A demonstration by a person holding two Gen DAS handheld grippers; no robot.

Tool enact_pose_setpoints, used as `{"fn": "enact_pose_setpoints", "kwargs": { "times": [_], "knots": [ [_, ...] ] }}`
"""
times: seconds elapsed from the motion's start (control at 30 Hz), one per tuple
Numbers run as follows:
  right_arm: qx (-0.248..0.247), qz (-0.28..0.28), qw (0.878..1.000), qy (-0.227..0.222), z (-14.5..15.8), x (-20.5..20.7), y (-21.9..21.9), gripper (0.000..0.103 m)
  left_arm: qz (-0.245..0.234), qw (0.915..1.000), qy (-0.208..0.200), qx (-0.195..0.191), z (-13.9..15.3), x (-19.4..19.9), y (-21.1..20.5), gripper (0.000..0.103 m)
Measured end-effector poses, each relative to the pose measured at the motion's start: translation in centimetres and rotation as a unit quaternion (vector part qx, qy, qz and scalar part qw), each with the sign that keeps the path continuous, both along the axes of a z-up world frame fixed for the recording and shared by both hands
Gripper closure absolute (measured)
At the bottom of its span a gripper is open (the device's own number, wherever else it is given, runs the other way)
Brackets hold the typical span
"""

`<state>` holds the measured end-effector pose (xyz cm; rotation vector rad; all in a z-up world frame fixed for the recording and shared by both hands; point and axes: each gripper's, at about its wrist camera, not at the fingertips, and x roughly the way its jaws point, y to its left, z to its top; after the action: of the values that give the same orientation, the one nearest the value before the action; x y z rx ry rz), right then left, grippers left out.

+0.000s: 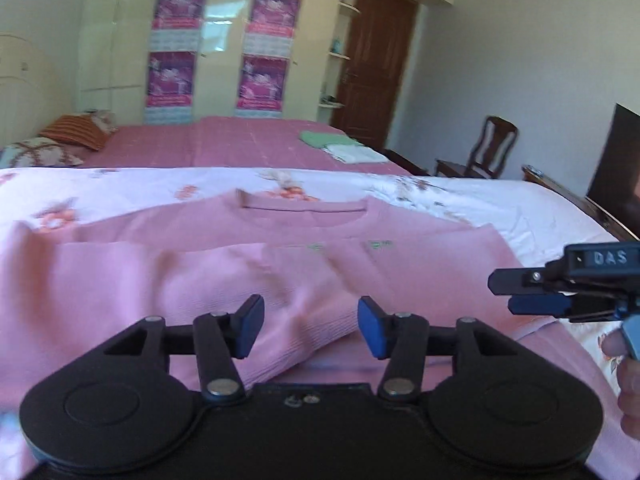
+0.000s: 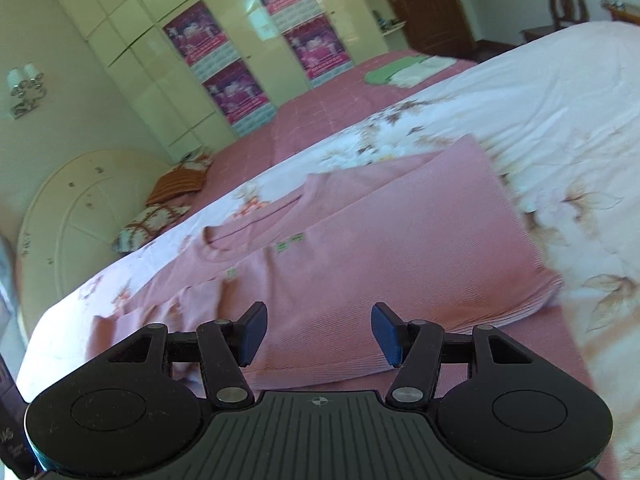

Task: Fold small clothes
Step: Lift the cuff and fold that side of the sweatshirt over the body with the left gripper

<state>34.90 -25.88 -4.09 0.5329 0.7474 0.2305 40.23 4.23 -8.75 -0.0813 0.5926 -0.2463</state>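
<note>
- Pink sweater point(image 1: 248, 280) lies flat on the floral bed cover point(image 1: 500, 204), both sleeves folded in.
- Left hand-held gripper point(image 1: 311, 326) and right hand-held gripper point(image 2: 319, 334): part open, holding nothing.
- You should pinch the hem corners evenly and fold toward the collar.

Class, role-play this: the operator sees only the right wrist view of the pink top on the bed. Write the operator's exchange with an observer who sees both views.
Operator: Is the left tool holding anything?
Observer: No. The left tool is open above the pink top, with nothing between its pads.
Operator: How does my right tool look from outside?
Observer: In the left wrist view, the right tool sits over the top's right-hand edge, with the person's hand gripping behind it.
</note>
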Motion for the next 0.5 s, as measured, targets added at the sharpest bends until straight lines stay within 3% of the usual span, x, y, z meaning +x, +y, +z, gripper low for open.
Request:
{"fn": "enact_pose_setpoints", "kwargs": {
  "times": [0.13, 0.23, 0.37, 0.43, 0.47, 0.5],
  "knots": [
    [0.061, 0.047, 0.997, 0.005, -0.7, 1.0, 2.1, 0.046, 0.089, 0.9953, -0.001, 0.037, 0.1, -4.3, 5.8, 0.053],
    [0.071, 0.076, 0.994, 0.015, -1.4, 2.2, 4.6, 0.046, 0.139, 0.9889, 0.026, 0.045, -0.2, -5.8, 9.8, 0.053],
    [0.065, 0.106, 0.991, 0.039, -2.9, 3.9, 8.1, 0.046, 0.161, 0.9844, 0.062, 0.033, -1.3, -5.4, 12.7, 0.052],
    [0.048, 0.111, 0.992, 0.034, -3.1, 4.3, 9.6, 0.046, 0.158, 0.9850, 0.059, 0.035, -1.7, -5.0, 13.1, 0.051],
    [0.042, 0.115, 0.992, 0.028, -2.9, 4.5, 10.1, 0.053, 0.156, 0.9855, 0.057, 0.035, -1.8, -4.6, 13.2, 0.052],
    [0.035, 0.119, 0.992, 0.024, -2.7, 4.6, 10.5, 0.071, 0.157, 0.9854, 0.055, 0.036, -2.0, -4.4, 13.2, 0.052]
  ]
}}
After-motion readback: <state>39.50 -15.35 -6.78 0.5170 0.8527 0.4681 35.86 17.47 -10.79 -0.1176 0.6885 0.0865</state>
